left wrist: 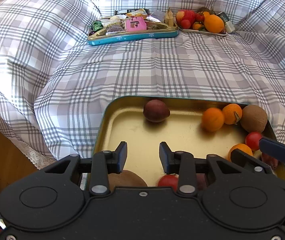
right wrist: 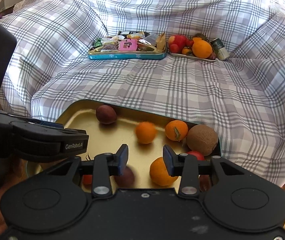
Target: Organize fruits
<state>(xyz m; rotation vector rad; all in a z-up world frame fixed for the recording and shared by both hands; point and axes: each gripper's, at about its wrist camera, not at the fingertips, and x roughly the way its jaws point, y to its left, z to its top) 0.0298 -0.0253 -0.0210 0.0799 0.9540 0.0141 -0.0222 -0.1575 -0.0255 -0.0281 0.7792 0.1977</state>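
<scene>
Left gripper (left wrist: 143, 156) and right gripper (right wrist: 145, 160) wide, empty, over gold tray (left wrist: 142, 136); blurred orange (right wrist: 146, 132) right-wrist view only

Sunlit grey plaid bedspread (left wrist: 142, 68), wooden floor (left wrist: 0, 156) at left

Two tins (right wrist: 70, 112) (right wrist: 128, 56), one far plate (right wrist: 192, 57), four near oranges (right wrist: 146, 132), one kiwi (right wrist: 202, 140)

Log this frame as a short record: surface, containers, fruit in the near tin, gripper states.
surface: plaid sheet
near tin: gold inside, holds loose fruit
fruit in it: kiwi, oranges, small red fruits, dark purple fruit
far tin: wrapped snacks
far tray: piled fruit
left gripper: open, empty, over the near tin
right gripper: open, empty, over the near tin
</scene>
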